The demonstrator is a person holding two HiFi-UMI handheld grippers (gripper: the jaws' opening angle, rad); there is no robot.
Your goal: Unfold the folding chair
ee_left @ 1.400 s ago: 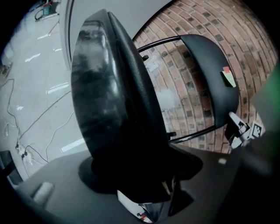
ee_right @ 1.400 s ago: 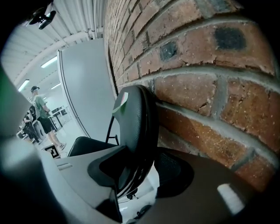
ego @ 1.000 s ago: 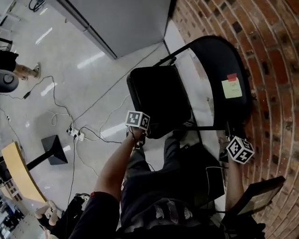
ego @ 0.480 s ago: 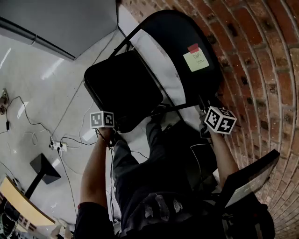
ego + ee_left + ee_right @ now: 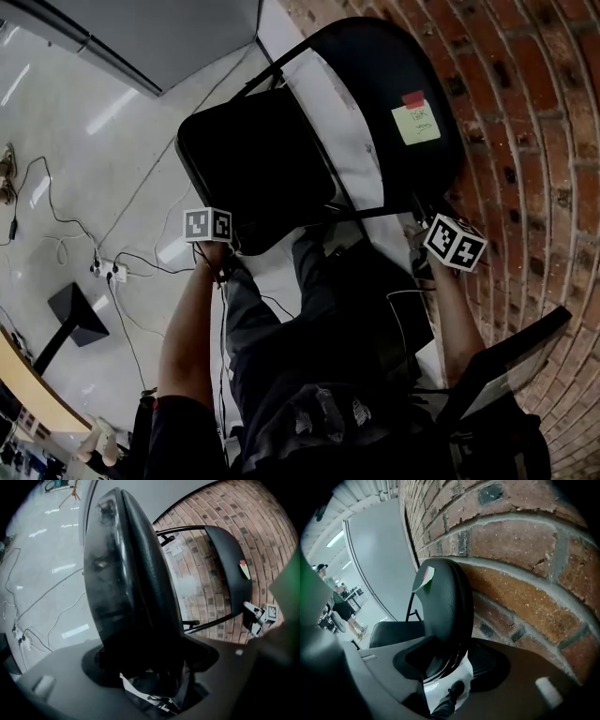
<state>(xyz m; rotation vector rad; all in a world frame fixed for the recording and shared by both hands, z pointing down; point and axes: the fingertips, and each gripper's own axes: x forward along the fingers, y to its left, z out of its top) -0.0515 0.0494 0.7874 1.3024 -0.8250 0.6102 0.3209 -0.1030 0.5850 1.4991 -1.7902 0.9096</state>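
Observation:
The black folding chair stands against the brick wall, its seat point(image 5: 253, 169) lowered in front of the backrest point(image 5: 403, 84). The backrest carries a yellow sticky note point(image 5: 417, 122). My left gripper point(image 5: 228, 247) clasps the seat's near edge. In the left gripper view the seat point(image 5: 126, 583) fills the gap of that gripper point(image 5: 145, 663). My right gripper point(image 5: 419, 220) is shut on the backrest's near edge, and the backrest point(image 5: 443, 602) runs down between its jaws point(image 5: 450, 663). Both pairs of jaws have just been opening a little, each with its chair part between them.
The brick wall point(image 5: 534, 141) runs along the right, close behind the chair. Cables and a power strip point(image 5: 103, 270) lie on the pale floor at left, near a black stand base point(image 5: 70, 314). A grey partition point(image 5: 159, 37) is at top left. A person point(image 5: 340, 606) stands far off.
The head view has swung, so the chair sits more to the upper middle than one second ago. Both grippers have sunk slightly and stay on the seat and backrest.

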